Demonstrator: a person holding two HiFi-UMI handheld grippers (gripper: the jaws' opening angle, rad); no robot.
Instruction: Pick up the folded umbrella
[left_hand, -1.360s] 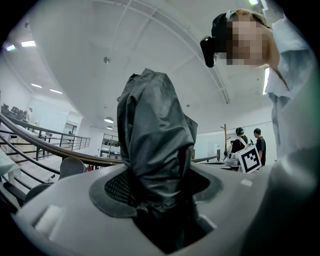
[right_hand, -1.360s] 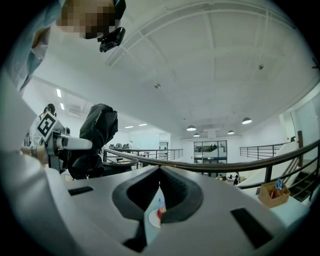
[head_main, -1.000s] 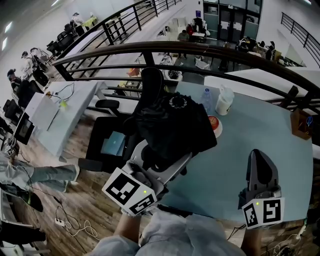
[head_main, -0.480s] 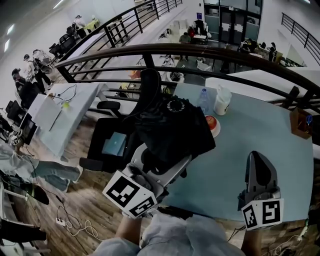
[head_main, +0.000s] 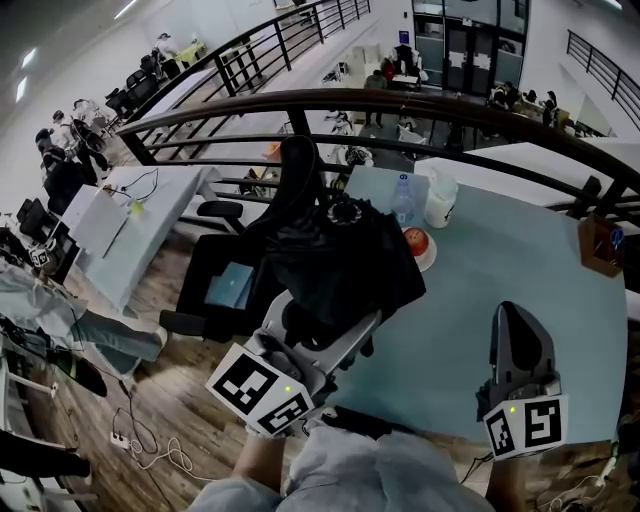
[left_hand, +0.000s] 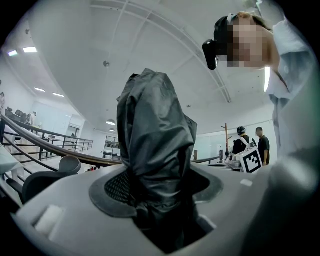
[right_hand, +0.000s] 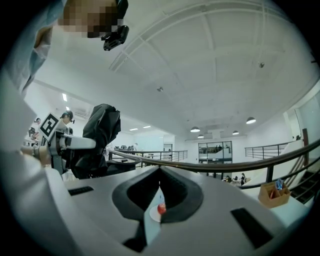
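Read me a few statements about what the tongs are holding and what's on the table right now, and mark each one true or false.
1. The left tongs grip the black folded umbrella. True.
2. The right tongs also grip the umbrella. False: they are shut on nothing, well apart from it.
3. The umbrella lies flat on the table. False: it is held up off the table in the left tongs.
4. A round red thing sits on a white plate on the table. True.

one folded umbrella (head_main: 340, 255), two grippers: left gripper (head_main: 330, 322), right gripper (head_main: 519, 312), one bottle (head_main: 403, 198), one white cup (head_main: 440, 202), one red apple (head_main: 415, 240).
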